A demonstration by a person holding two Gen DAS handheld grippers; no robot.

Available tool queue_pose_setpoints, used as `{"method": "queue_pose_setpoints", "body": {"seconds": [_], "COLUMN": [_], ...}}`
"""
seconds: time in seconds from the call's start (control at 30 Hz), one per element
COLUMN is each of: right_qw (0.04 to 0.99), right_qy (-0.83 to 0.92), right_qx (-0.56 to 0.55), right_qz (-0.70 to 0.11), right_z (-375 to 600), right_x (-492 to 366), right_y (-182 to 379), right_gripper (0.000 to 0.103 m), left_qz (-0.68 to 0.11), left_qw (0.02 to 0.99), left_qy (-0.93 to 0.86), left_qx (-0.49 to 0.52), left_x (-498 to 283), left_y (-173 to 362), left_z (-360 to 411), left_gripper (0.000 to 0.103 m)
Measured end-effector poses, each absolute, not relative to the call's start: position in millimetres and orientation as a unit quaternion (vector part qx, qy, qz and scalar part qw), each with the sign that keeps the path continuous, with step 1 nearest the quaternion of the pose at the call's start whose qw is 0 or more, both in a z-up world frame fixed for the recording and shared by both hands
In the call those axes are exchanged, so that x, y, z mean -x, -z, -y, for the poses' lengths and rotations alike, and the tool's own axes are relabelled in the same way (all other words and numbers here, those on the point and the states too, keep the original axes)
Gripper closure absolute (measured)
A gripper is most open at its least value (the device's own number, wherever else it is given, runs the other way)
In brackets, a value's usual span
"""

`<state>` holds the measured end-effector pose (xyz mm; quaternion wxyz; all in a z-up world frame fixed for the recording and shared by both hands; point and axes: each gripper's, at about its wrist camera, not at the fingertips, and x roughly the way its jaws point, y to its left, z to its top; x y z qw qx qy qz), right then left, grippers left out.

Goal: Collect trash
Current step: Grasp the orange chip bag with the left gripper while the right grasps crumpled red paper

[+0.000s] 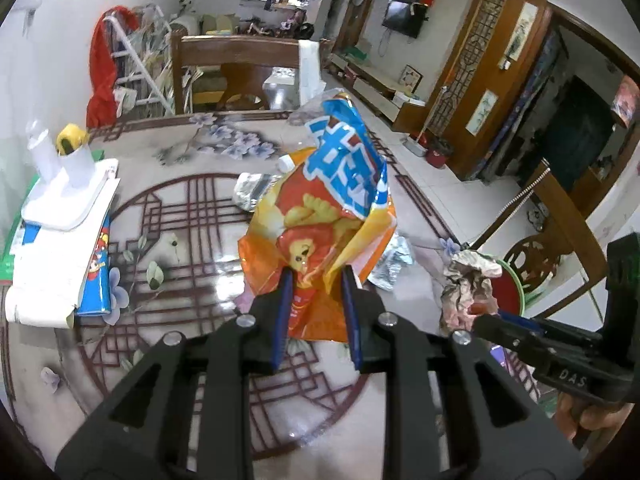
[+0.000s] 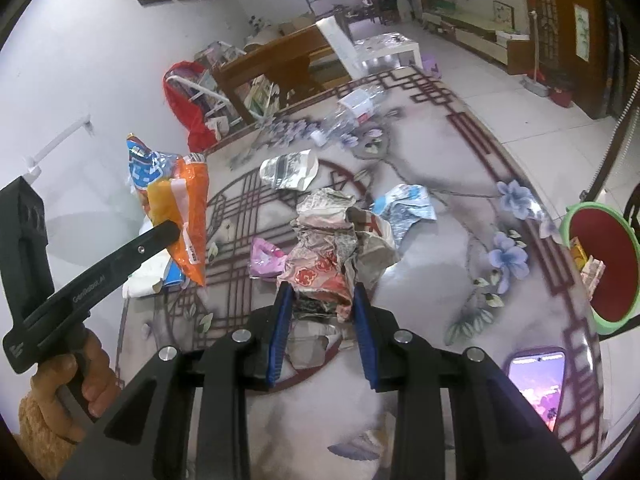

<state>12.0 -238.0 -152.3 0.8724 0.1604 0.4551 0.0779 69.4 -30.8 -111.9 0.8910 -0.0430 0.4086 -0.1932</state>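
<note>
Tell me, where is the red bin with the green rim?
The red bin sits at the table's right edge in the right wrist view, past the purple flowers, above the phone. The left view shows it behind the crumpled paper.

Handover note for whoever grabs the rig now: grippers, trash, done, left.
Left gripper: shut on the orange snack bag, held above the table.
Right gripper: shut on a crumpled paper wad, also lifted.
Bin: green-rimmed, red inside, at the table's right edge; some trash already in it.
Left to collect: plastic bottle, printed wrapper, blue-white wrapper, pink wrapper.
Phone near the right edge is not trash.
Next: probably drop both loads in the bin.
</note>
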Motion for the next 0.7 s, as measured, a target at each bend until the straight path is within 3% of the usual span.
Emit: {"method": "queue_pose_setpoints", "body": {"seconds": [0.7], "right_qw": [0.874], "right_qy": [-0.034], "right_qx": [-0.187], "right_qz": [-0.446], "right_z": [292], "right_x": [10], "right_y": [151], "right_gripper": [0.073], "left_qz": [-0.401], "left_qw": [0.887], "left_qy": [0.227], "left_qx": [0.016], "left_x": [-55], "left_y": [108], "left_z": [81], "left_gripper": [0.080]}}
